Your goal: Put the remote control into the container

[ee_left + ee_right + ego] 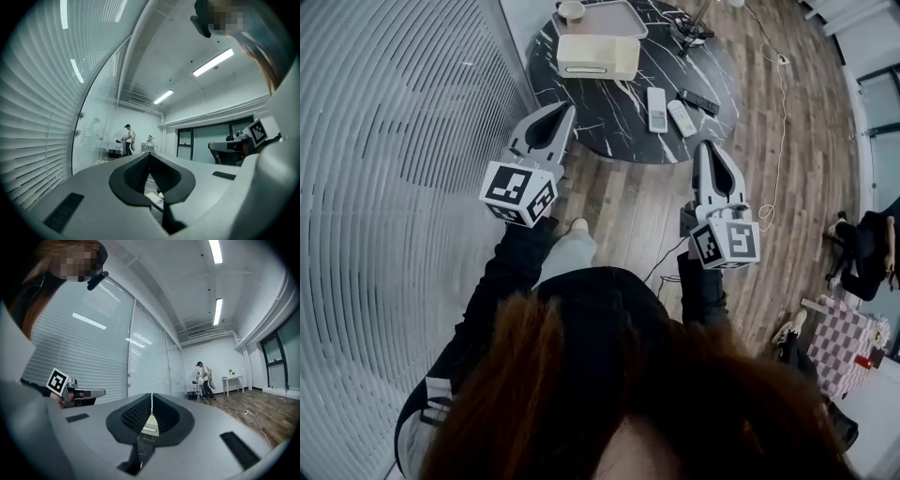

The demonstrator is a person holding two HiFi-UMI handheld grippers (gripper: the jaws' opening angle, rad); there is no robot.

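**A:** Where are the remotes?

**B:** On the near right part of the round dark table (609, 122). There is a white remote (656, 109), a smaller white remote (682, 118) just beside it on the right, and a black remote (698, 101) farther right. The container (598, 56) sits beyond them, to the left.

**A:** Which gripper is nearer?

**B:** The right gripper (706, 147). The remotes lie just past its tips and a little left. The left gripper (568, 110) points more toward the container. Both have their jaws pressed together with nothing between, so I judge the right one must open before any grasp.

**A:** And how do they lie?

**B:** The white remote's long axis runs near to far, roughly in line with the right gripper. The smaller one leans its far end left, and the black one lies slantwise. They are probably too small here to tell which end is the head.
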